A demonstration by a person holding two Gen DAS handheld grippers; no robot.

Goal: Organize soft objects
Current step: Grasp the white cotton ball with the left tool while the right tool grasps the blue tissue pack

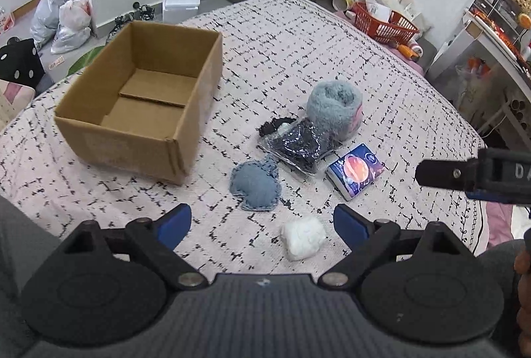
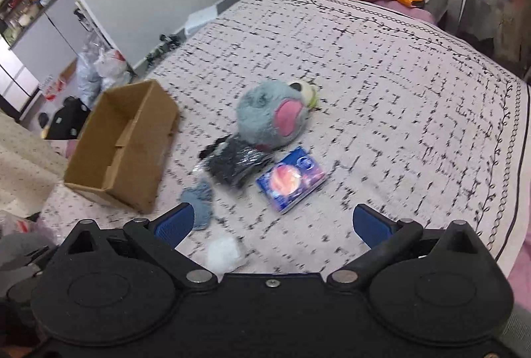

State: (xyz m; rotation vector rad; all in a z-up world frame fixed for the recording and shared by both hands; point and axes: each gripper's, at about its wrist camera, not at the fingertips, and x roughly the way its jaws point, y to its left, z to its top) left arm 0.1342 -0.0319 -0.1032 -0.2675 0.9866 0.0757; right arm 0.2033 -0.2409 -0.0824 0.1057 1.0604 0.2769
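Across the middle of the left wrist view, on the patterned bedspread (image 1: 298, 36), lie the soft things to be sorted: a grey plush toy (image 1: 333, 109) at centre right, a black item in a clear bag (image 1: 298, 147) touching its lower edge, a blue fabric heart (image 1: 255, 187) below that, a printed tissue pack (image 1: 355, 173) to the right, and a small white pouch (image 1: 302, 236) lowest of all, near the blue pads. At left centre stands the open cardboard box (image 1: 142, 112), nothing in it, so by my reading the sorting has not begun. Spread wide with nothing between its pads is the left gripper (image 1: 262, 225); likewise released and bare is the right gripper (image 2: 273, 225), whose black tip also pokes in at the right edge of the left view. Both seem to be on approach to the pile. A sensible first pick is the white pouch or the heart, since they lie nearest and apart from the rest. Centre the pads on either side of one item, come down until they bracket its bulk, and close firmly enough that the soft body cannot slip out. Keep the bedspread out of the pinch, and keep the two tools well apart while they work the same cluster.
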